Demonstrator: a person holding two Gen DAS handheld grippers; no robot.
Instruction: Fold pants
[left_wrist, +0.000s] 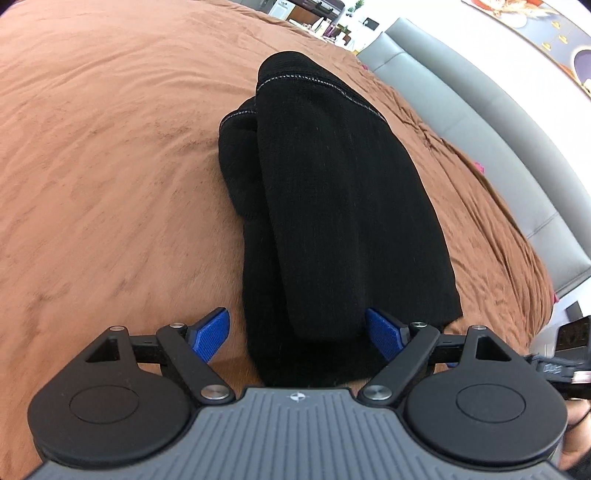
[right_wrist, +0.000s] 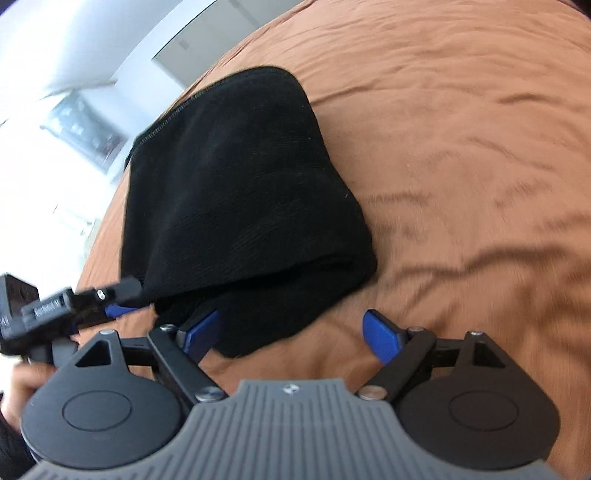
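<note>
Both the left gripper (left_wrist: 297, 334) and right gripper (right_wrist: 291, 338) gape wide beside folded black pants (left_wrist: 332, 206).

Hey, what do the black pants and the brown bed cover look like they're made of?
Black pants: likely a ribbed knit, matte, with fine vertical lines and pale seam stitching. Brown bed cover: probably a brushed, suede-like plush, with soft nap and shaded streaks.
</note>
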